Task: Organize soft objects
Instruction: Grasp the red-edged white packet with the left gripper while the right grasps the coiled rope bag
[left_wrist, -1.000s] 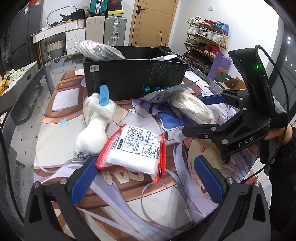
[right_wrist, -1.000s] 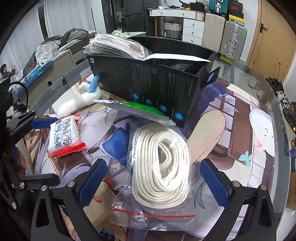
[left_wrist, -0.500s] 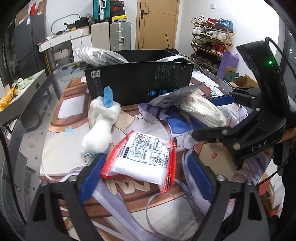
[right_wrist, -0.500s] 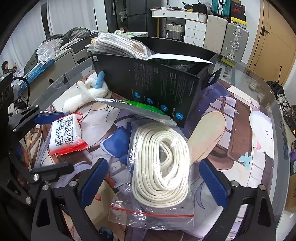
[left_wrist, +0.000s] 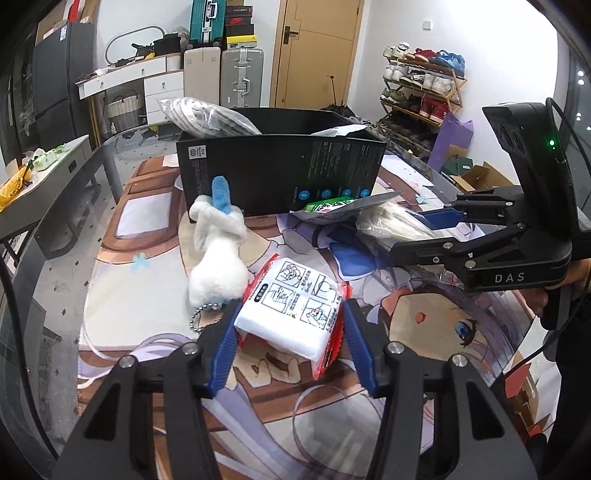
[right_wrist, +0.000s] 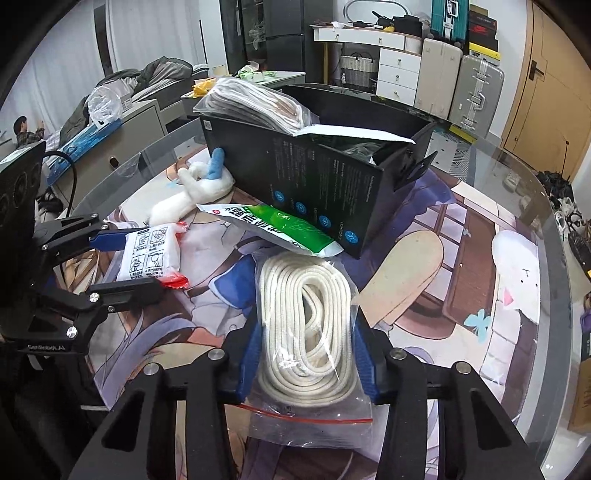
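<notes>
**Soft goods on printed tabletop: both hand-held grippers closing on packs**

Left hand-held gripper (left_wrist: 290, 326): jaws just closing, blue pads pressed against the sides of the red-edged white packet (left_wrist: 293, 306). White plush toy (left_wrist: 218, 258) lies just beside it at 10 o'clock.

Right hand-held gripper (right_wrist: 306, 349): jaws just closing, pads squeezing the clear bag of coiled white rope (right_wrist: 306, 328). Green-and-white pouch (right_wrist: 273, 229) lies at 12 o'clock, leaning on the black box (right_wrist: 314, 177), whose top carries a bagged rope bundle (right_wrist: 255, 103).

All rest on the tabletop (right_wrist: 461, 258).
</notes>
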